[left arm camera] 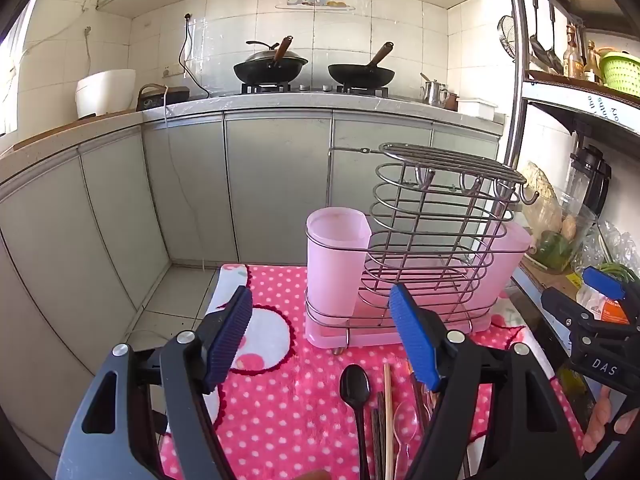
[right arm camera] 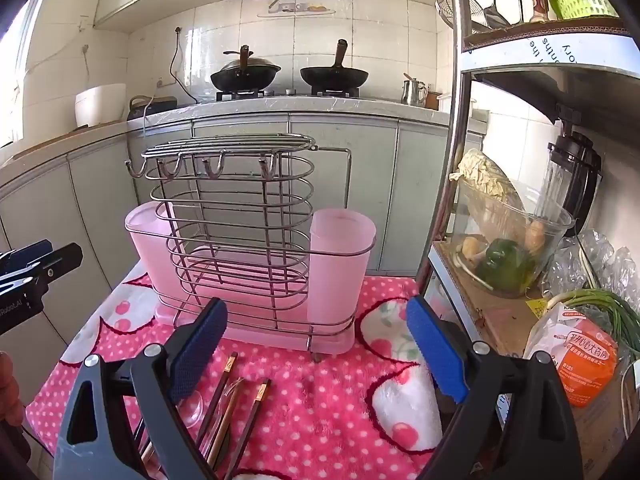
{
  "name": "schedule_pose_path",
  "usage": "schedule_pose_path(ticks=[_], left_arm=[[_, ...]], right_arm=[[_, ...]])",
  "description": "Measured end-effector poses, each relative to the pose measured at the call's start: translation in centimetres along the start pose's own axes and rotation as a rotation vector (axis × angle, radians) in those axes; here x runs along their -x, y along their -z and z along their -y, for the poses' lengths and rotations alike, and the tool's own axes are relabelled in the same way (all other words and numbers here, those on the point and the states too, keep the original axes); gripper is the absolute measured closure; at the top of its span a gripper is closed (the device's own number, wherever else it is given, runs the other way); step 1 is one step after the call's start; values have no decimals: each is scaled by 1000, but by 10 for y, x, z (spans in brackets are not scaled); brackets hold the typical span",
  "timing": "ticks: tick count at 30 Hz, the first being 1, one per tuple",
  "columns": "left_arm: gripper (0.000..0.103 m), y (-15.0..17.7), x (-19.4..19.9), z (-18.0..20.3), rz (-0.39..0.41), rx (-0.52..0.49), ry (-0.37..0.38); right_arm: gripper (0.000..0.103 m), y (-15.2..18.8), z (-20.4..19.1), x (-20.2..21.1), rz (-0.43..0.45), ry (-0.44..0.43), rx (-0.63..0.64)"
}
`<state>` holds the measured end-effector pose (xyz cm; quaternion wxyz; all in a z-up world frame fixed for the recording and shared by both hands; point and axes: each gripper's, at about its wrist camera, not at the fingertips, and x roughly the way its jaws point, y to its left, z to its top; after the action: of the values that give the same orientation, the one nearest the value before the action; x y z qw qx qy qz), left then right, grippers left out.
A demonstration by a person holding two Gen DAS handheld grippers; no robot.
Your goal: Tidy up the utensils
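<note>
A wire utensil rack [left arm camera: 436,240] [right arm camera: 236,232] with pink plastic cups [left arm camera: 336,256] [right arm camera: 340,264] stands on the pink dotted cloth [left arm camera: 288,392] [right arm camera: 332,408]. In front of it lie a black spoon [left arm camera: 355,396], chopsticks [left arm camera: 387,412] [right arm camera: 224,400] and a clear plastic spoon [left arm camera: 405,428]. My left gripper [left arm camera: 324,344] hovers open above these utensils with nothing between its blue pads. My right gripper [right arm camera: 316,352] is open too, over the cloth just right of the chopsticks, and shows at the right edge [left arm camera: 592,308] of the left wrist view.
A metal shelf post [right arm camera: 452,160] rises right of the cloth. The shelf carries a glass bowl of vegetables [right arm camera: 508,236], an orange packet [right arm camera: 584,364] and a blender [right arm camera: 576,180]. Behind, a counter holds two woks [left arm camera: 272,66] [left arm camera: 360,72], a rice cooker [left arm camera: 105,92] and a kettle [left arm camera: 434,92].
</note>
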<state>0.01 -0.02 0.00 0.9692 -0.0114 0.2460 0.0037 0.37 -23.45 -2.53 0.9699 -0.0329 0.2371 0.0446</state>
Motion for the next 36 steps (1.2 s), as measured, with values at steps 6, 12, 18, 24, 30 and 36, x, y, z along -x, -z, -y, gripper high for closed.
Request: schedule_pose_path(ticks=[6, 12, 18, 24, 30, 36], left_arm=[[31, -3, 0, 2, 1, 3, 5], [31, -4, 7, 2, 8, -1, 7], [31, -2, 10, 2, 16, -4, 10], [31, -3, 12, 2, 20, -5, 12], [31, -3, 14, 3, 21, -4, 13], [31, -5, 17, 4, 27, -6, 14]], right_arm=[[13, 0, 0, 1, 6, -2, -2], [13, -6, 9, -1, 11, -4, -7], [13, -5, 2, 8, 24, 3, 2], [13, -6, 2, 10, 32, 5, 6], [13, -6, 2, 11, 34, 5, 6], [13, -7, 2, 15, 42, 5, 10]])
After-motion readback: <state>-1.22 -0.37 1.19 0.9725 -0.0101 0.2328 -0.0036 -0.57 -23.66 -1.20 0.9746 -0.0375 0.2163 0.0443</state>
